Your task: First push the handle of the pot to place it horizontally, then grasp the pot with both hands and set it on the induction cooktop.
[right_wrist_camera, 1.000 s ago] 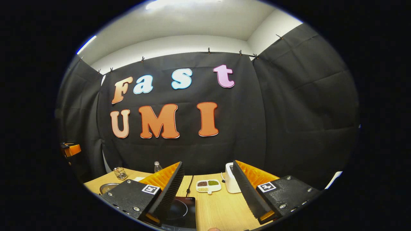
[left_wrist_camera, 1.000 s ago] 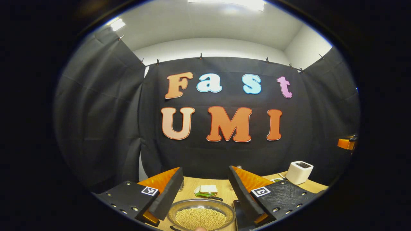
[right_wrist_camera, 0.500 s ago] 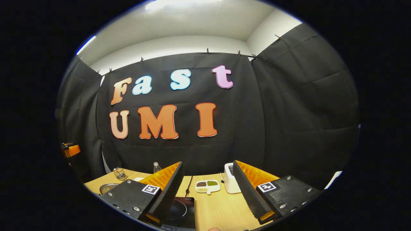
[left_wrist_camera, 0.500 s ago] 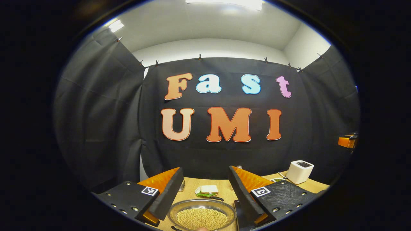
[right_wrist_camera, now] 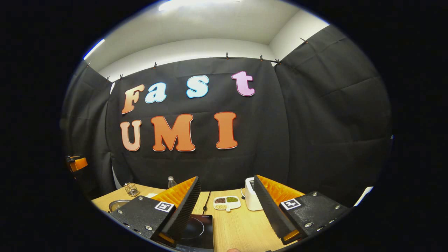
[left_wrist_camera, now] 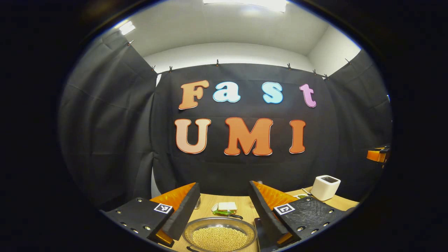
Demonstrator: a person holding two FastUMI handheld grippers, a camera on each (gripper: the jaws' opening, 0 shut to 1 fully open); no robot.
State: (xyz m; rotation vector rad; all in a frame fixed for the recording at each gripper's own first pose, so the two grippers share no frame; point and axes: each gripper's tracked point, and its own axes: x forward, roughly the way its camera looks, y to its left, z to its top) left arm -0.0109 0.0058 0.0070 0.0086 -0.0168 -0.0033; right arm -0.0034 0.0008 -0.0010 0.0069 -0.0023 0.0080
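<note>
A steel pot (left_wrist_camera: 219, 227) holding yellow beans sits on the wooden table, low in the left gripper view. A dark handle (left_wrist_camera: 235, 216) shows at its far rim. My left gripper (left_wrist_camera: 224, 190) hovers just above and in front of the pot, open and holding nothing. The black induction cooktop (right_wrist_camera: 197, 228) lies on the table in the right gripper view, under the left finger of my right gripper (right_wrist_camera: 226, 183), which is open with nothing between its fingers. The pot's rim (right_wrist_camera: 117, 203) peeks out at the left there.
A white toaster-like appliance (left_wrist_camera: 325, 188) (right_wrist_camera: 251, 198) stands at the back. A sandwich on a plate (left_wrist_camera: 225, 208) lies behind the pot. A divided dish of beans (right_wrist_camera: 226, 203), a bottle (right_wrist_camera: 171, 182) and a small glass holder (right_wrist_camera: 131, 189) sit along the far table edge.
A fingertip at the bottom edge of the left gripper view has slipped out of sight. Both grippers have stayed open and almost still.
</note>
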